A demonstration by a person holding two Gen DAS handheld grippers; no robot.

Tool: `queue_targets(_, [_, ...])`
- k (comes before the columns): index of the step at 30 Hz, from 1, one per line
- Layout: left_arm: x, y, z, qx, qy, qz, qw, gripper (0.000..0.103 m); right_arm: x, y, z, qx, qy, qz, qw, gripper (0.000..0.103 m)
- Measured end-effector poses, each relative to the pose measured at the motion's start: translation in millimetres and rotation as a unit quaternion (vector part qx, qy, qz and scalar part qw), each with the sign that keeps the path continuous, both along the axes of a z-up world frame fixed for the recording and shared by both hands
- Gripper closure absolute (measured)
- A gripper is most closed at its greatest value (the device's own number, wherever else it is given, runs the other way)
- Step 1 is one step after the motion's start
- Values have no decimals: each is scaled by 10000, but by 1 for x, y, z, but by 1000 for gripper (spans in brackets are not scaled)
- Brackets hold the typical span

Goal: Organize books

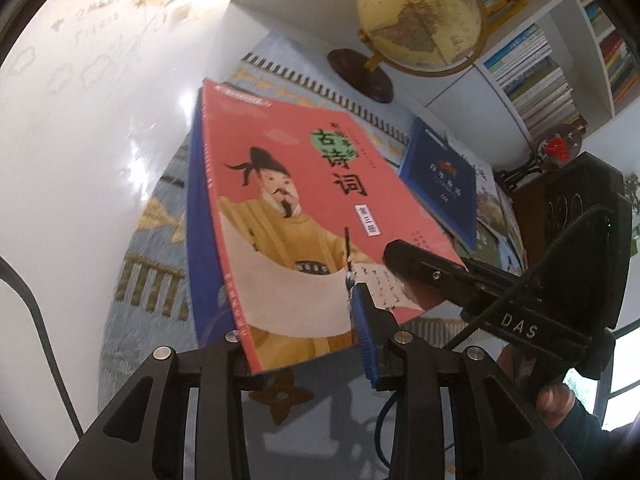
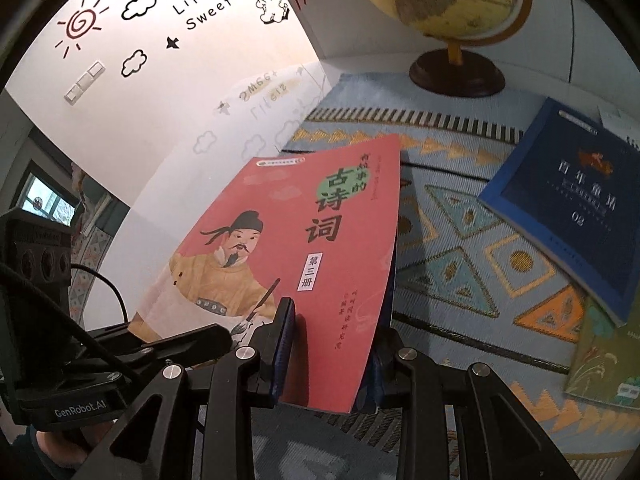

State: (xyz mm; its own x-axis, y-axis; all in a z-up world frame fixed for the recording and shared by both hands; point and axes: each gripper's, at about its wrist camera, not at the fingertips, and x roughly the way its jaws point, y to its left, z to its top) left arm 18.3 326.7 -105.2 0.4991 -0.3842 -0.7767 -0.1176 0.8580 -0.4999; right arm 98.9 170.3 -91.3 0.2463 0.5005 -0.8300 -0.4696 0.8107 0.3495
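Both your tongs clamp near edge of red book [image 1: 288, 216]: left tongs [image 1: 308, 344] nearly closed on one corner, right tongs [image 2: 332, 360] likewise on other. Book off desk [image 2: 460, 248], tilted, blue volume likely tucked behind. Thin softcover: light, floppy, glossy, likely slips. Grip deeper, near spine. Beyond: blue book [image 2: 568, 200] flat on desk, then globe [image 1: 420, 16].

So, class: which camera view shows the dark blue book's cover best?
The right wrist view: the blue book lies large and nearly whole on the mat, title and "02" legible. In the left wrist view it is smaller, foreshortened, its print blurred.
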Motion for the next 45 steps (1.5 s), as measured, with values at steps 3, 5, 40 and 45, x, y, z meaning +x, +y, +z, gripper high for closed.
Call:
queue_targets(3, [-4, 3, -7, -25, 121, 21, 9999, 72, 2, 1, -7, -26, 70, -27, 10000, 73])
queue_targets(5, [-8, 4, -13, -12, 205, 10, 9998, 71, 0, 0, -11, -42, 106, -41, 9999, 73])
queue_targets(40, [-32, 30, -24, 254, 640, 410, 9968, 68, -6, 8, -26, -227, 227, -85, 9994, 67])
queue_targets(45, [-33, 27, -22, 158, 627, 341, 9973, 68, -4, -3, -23, -401, 212, -306, 9985, 52])
